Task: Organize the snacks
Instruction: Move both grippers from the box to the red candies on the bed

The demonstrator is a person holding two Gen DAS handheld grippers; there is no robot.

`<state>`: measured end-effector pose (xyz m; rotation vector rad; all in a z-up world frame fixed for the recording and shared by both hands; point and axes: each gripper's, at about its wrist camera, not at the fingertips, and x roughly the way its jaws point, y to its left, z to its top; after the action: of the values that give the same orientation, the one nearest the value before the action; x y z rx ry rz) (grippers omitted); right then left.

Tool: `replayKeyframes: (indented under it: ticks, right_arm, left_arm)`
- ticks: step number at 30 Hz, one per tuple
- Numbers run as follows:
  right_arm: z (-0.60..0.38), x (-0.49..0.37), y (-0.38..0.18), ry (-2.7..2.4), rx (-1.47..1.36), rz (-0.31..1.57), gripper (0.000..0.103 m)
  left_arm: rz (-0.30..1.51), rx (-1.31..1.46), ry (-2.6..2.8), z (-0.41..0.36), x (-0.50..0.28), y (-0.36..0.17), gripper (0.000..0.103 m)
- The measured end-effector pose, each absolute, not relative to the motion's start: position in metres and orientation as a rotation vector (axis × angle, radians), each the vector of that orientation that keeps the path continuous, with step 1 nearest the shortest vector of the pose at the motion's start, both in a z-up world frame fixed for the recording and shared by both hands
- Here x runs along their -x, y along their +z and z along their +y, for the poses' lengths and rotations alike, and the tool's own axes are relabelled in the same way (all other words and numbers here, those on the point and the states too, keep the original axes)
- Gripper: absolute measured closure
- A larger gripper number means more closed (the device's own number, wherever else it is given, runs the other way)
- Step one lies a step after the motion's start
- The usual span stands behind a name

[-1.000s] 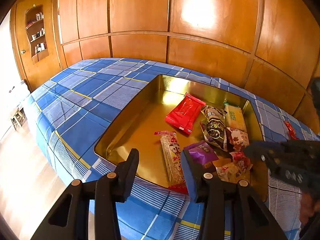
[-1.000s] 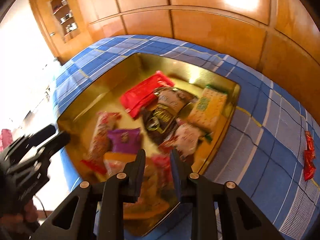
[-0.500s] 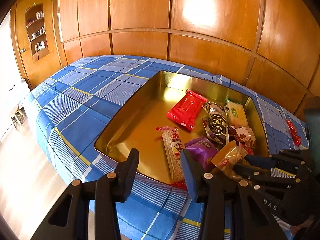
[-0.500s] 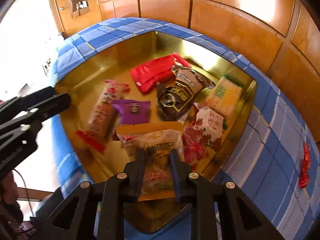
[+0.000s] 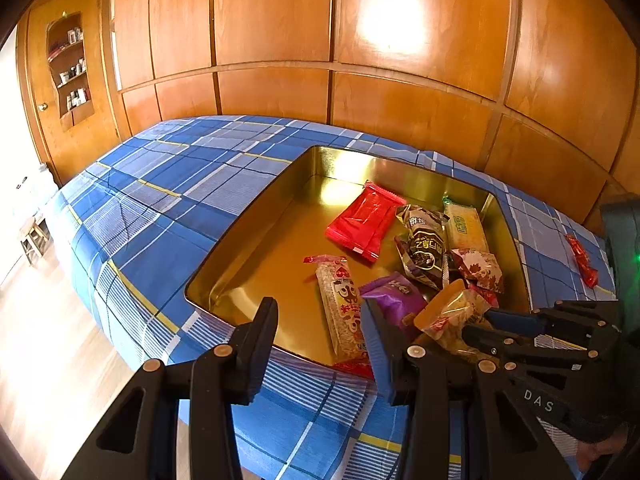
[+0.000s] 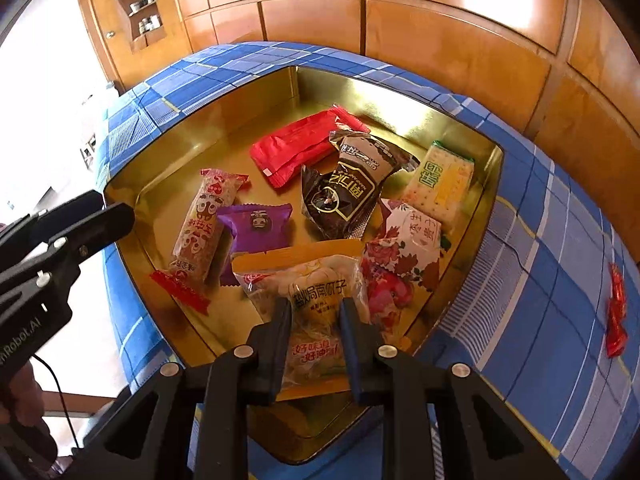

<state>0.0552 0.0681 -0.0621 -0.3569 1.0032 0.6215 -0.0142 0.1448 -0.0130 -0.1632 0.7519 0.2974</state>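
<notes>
tin tray (image 6: 160, 160): gold metal, mirror-glossy | snack packets (image 6: 352, 184): shiny crinkled plastic film | bedcover (image 5: 160, 216): blue checked cloth, matt | wall panels (image 5: 272, 12): varnished wood, glossy | right gripper (image 6: 314, 312): matt black plastic

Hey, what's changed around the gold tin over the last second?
The right tongs, shut on the orange-edged snack pack, have carried it in over the near corner of the gold tin, where it now hangs above the purple packet and the flowered packet. The left tongs stayed put, jaws apart and empty. The other snacks in the tin and the red packet on the cloth haven't moved.
</notes>
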Motion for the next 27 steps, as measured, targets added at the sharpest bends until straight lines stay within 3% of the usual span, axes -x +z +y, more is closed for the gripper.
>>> replayKeyframes:
  ticks: [27]
  right_arm:
    - [0.037,-0.044,-0.021,0.592,0.237,0.895,0.075]
  left_arm:
    - [0.743,0.116,0.256,0.124,0.017,-0.008,0.059]
